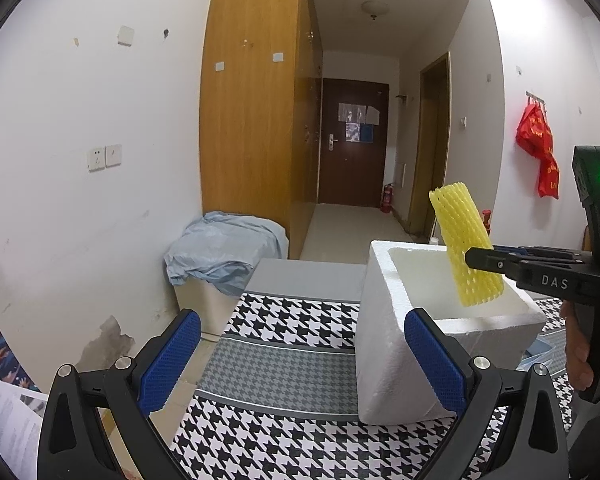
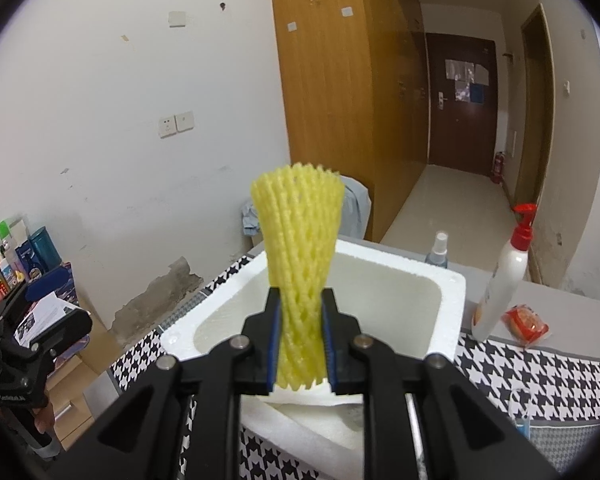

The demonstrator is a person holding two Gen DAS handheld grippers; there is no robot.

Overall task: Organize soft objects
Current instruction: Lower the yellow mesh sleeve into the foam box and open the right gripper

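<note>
Presently, the right gripper (image 2: 301, 340) pinched the yellow foam net sleeve (image 2: 298, 264) at its narrowed waist, the blue pads (image 2: 275, 344) pressing the mesh in on both sides. The sleeve stood nearly upright, tilted slightly, and hung above the open white foam box (image 2: 452, 292), over its near part, clear of the box floor. The box sat on the houndstooth table cover (image 2: 540, 364). The left gripper (image 1: 304, 364) was spread wide and empty, held low at the near left of the box, its right pad (image 1: 434, 360) seen against the box's near left wall.

Risks, as judged. The grip looked light for so springy a piece; should the pads ease while the sleeve stood this high, it could bounce off the rim and land on the table or floor. The tilt would carry its lower end toward the near rim. The box is light foam and unsecured, so a knock from either gripper could shift it. The pump bottle (image 2: 504, 276) stood to the right, close enough to topple under a careless withdrawal.
</note>
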